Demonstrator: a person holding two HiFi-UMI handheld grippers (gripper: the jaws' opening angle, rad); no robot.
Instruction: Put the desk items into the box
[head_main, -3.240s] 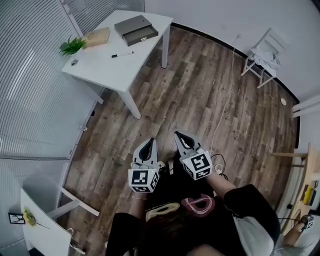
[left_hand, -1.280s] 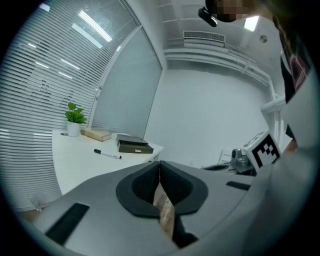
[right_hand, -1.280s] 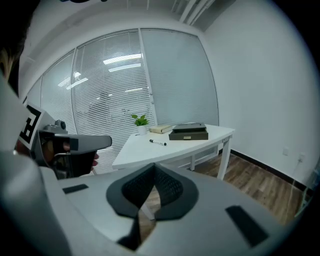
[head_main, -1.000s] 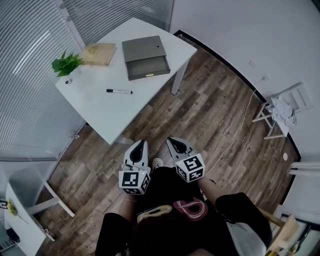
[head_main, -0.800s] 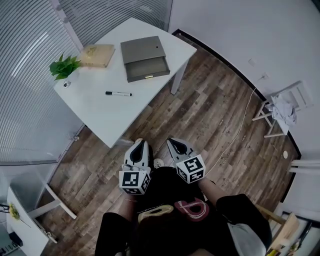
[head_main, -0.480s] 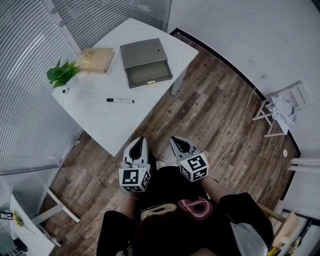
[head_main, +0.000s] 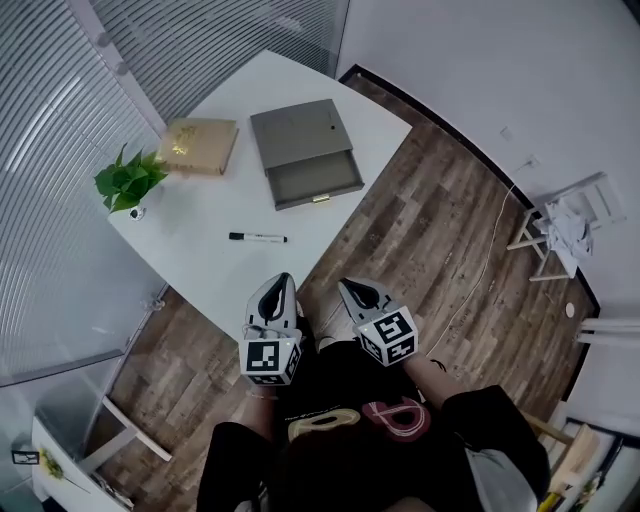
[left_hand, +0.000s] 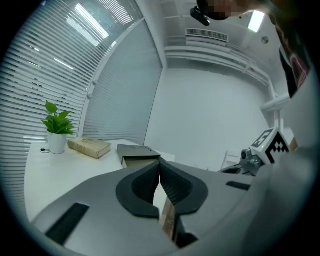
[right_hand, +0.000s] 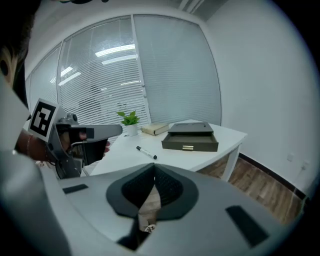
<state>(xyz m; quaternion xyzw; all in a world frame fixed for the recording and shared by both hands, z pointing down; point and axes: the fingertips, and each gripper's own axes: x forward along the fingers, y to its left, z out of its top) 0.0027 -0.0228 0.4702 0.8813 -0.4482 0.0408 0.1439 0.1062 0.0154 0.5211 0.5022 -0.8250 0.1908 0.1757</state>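
Box (head_main: 305, 155) sits at the far end of the white bench (head_main: 200, 215), with its drawer pulled open toward me and looking empty from here. Book (head_main: 198, 146) lies just left of it, potted plant (head_main: 128, 182) is by the left edge, and marker (head_main: 257, 238) is alone mid-bench, nearest me. Left claw (head_main: 279, 283) and right claw (head_main: 346, 287) are both closed on nothing, short of the bench edge. Risks as I judge them: the marker is thin and round, so a sloppy pinch could roll it off, and the plant could tip if grabbed high.
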